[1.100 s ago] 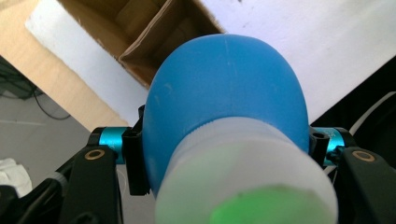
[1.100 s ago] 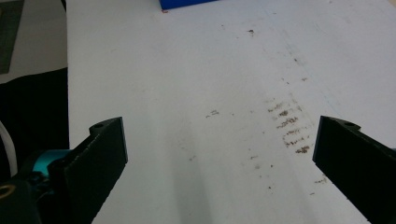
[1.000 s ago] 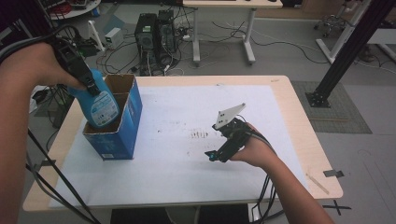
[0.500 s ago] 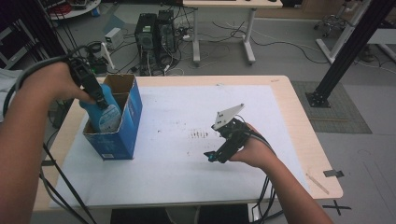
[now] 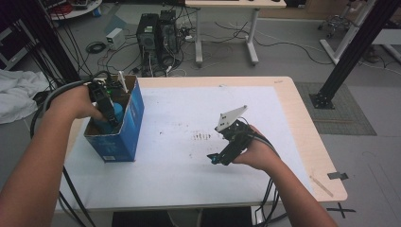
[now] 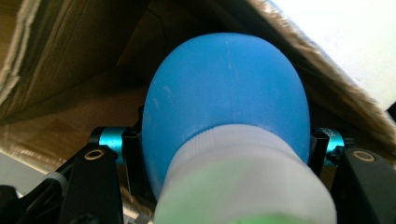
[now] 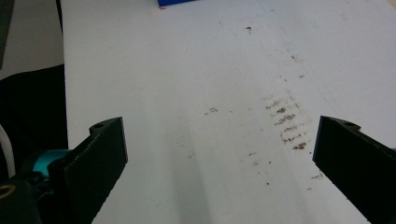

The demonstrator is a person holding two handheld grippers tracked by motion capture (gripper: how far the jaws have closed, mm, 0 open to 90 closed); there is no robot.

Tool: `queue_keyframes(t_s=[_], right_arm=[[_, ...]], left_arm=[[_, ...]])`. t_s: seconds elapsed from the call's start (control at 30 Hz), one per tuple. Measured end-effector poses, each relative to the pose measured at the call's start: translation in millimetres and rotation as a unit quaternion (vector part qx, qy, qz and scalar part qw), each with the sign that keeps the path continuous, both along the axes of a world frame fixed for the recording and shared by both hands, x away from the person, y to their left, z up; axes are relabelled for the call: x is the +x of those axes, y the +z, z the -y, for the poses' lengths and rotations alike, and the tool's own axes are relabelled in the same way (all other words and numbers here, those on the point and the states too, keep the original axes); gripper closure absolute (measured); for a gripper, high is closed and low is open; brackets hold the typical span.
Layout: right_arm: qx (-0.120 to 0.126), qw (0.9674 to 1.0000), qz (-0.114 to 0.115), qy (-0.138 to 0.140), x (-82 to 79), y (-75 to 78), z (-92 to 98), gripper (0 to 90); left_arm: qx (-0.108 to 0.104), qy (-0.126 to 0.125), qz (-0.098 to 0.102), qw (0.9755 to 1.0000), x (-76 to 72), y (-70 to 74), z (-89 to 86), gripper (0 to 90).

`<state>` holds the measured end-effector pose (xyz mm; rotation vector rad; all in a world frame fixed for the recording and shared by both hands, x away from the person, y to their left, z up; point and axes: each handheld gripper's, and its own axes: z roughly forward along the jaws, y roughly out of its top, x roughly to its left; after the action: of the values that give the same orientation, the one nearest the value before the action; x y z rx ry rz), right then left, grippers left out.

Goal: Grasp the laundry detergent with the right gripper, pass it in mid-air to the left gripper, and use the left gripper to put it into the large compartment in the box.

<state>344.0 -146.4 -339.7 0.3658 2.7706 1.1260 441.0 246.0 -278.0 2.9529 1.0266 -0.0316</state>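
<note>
We see left gripper (image 5: 109, 113) at left of high view, jaws clamped on blue bottle (image 6: 226, 98) with white cap (image 6: 245, 179), bottle lowered inside open blue cardboard box (image 5: 126, 124) on white worktop (image 5: 179, 118). In left gripper view, brown box walls surround bottle, cap toward camera. Right gripper (image 5: 221, 158) at lower centre of high view, hovering just over worktop, well apart from box; its jaws stand wide apart, nothing between them. Dark smudges (image 7: 287, 123) mark worktop just ahead of right gripper.
</note>
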Motion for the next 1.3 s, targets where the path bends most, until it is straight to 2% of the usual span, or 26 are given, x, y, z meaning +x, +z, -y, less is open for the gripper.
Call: queue_keyframes(t_s=[0.2, 0.47, 0.7, 0.87, 1.27, 1.3], right_arm=[[0.000, 1.0000, -0.002, -0.002, 0.7, -1.3, 1.6, 2.3], [-0.001, 1.0000, -0.002, -0.002, 1.3, -2.3, 0.0, 2.3], [0.005, 1.0000, -0.003, 0.001, 0.8, -0.6, -0.4, 2.3], [0.009, 1.0000, -0.003, -0.002, 0.2, 0.3, 1.7, 2.3], [0.008, 1.0000, -0.002, 0.000, 0.0, -1.0, 0.7, 2.3], [0.007, 1.0000, -0.001, 0.002, 0.8, -0.8, 0.3, 2.3]], left_arm=[[0.003, -0.004, -0.002, 1.0000, 1.7, -10.2, -1.0, 37.9], [0.009, -0.011, -0.001, 0.9999, 1.4, -11.5, 2.2, 37.7], [0.015, -0.015, 0.011, 0.9997, 0.1, -7.2, 2.7, 33.6], [0.021, -0.017, 0.011, 0.9996, -1.7, -6.6, 2.3, 29.8], [0.015, -0.013, 0.021, 0.9996, -3.4, -1.3, 0.9, 29.7], [0.015, -0.015, 0.029, 0.9993, -4.1, 1.6, 0.9, 29.6]])
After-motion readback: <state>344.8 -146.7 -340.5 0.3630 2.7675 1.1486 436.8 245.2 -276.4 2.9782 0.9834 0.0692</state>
